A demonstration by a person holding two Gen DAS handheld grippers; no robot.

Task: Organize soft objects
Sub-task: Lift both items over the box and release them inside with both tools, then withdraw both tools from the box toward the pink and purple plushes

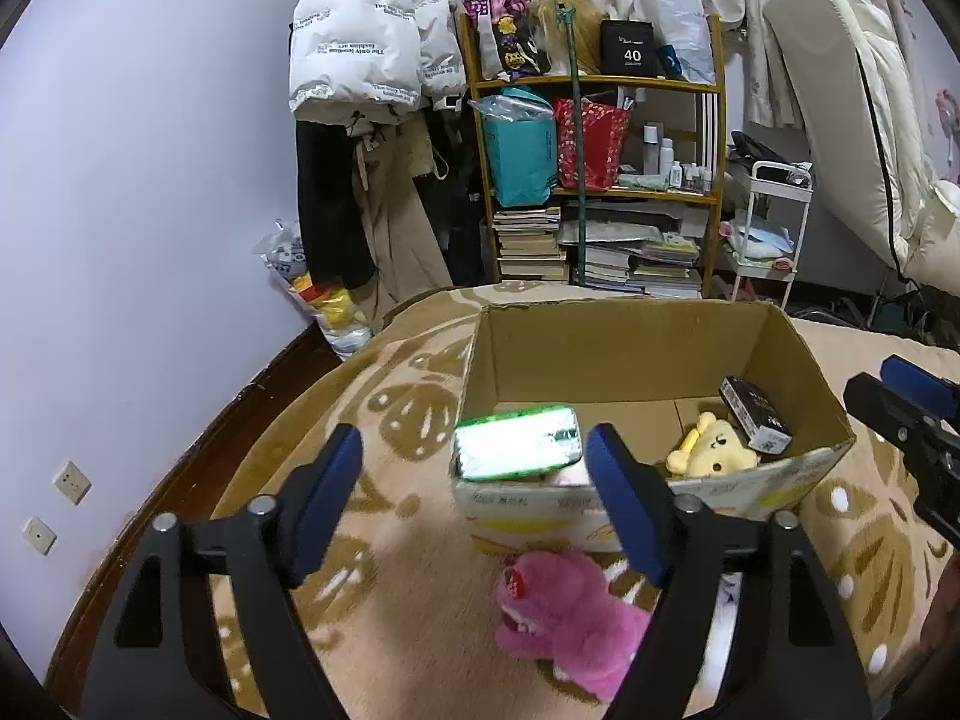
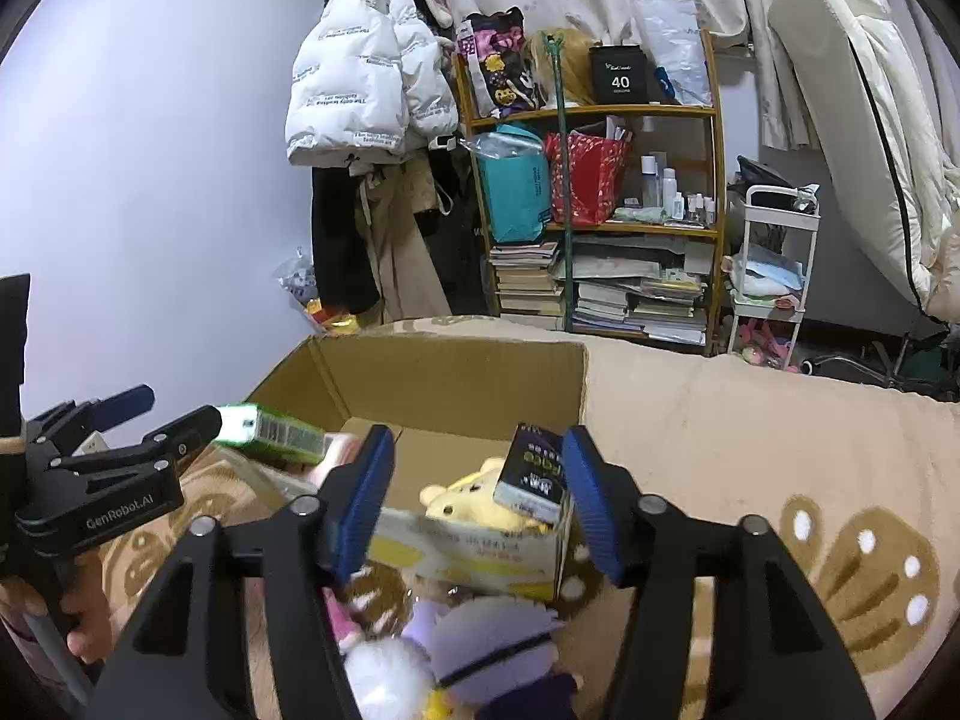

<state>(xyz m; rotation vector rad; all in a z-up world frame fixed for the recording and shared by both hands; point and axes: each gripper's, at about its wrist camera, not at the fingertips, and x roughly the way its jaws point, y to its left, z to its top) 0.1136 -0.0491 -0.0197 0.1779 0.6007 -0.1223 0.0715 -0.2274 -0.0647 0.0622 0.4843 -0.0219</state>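
An open cardboard box (image 1: pixel 606 354) stands on the patterned blanket; it also shows in the right wrist view (image 2: pixel 456 372). Inside lie a yellow plush (image 1: pixel 714 447) (image 2: pixel 465 495) and a black packet (image 1: pixel 756 414) (image 2: pixel 534 471). A green-and-white pack (image 1: pixel 519 441) (image 2: pixel 270 429) rests tilted on the box's near-left corner. A pink plush (image 1: pixel 564 618) lies on the blanket in front of the box. My left gripper (image 1: pixel 474 492) is open, just short of the green pack and apart from it. My right gripper (image 2: pixel 477 498) is open above a purple-haired doll (image 2: pixel 492 654) and a white plush (image 2: pixel 384 678).
The blanket (image 2: pixel 750 450) covers a bed. Behind stand a cluttered wooden shelf (image 1: pixel 600 180), hanging coats (image 1: pixel 366 60), a white trolley (image 1: pixel 768 228) and a leaning mattress (image 1: pixel 852 120). A plastic bag (image 1: pixel 324 294) sits on the floor by the wall.
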